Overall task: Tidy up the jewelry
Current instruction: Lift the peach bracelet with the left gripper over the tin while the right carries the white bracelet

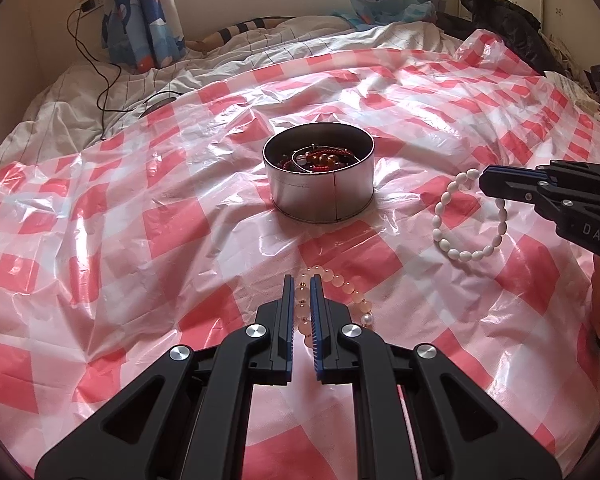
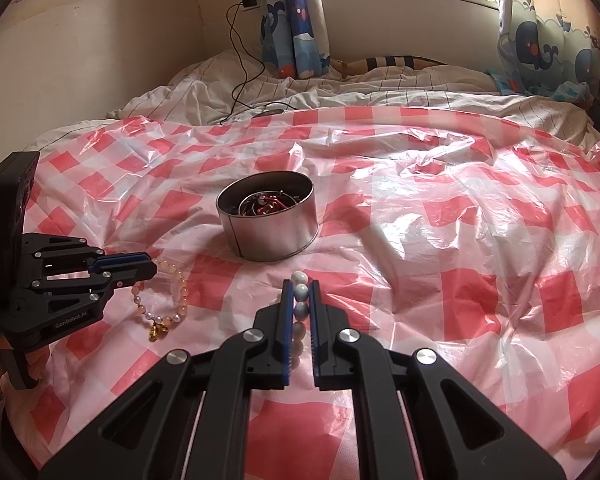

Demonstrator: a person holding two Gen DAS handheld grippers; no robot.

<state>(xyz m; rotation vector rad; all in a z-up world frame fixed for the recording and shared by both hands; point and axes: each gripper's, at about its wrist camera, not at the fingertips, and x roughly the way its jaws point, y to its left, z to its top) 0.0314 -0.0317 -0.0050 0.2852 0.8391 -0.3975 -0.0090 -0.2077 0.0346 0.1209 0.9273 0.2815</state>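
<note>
A round metal tin [image 1: 320, 196] holding several bracelets stands mid-bed; it also shows in the right wrist view [image 2: 274, 236]. My left gripper [image 1: 302, 280] is shut on a pink bead bracelet [image 1: 354, 294], which hangs with a gold charm in the right wrist view [image 2: 172, 300]. My right gripper [image 2: 301, 282] is shut on a white bead bracelet [image 2: 300, 292], which hangs from its tip in the left wrist view [image 1: 464, 256]. Both grippers are near the tin's front, left and right of it.
A red-and-white checked plastic sheet [image 1: 140, 240] covers the bed. A striped white duvet [image 2: 340, 84] lies behind it. A black charger cable [image 2: 240, 72] runs from the wall socket onto the bed. Dark clothing [image 1: 508, 20] sits at the far right.
</note>
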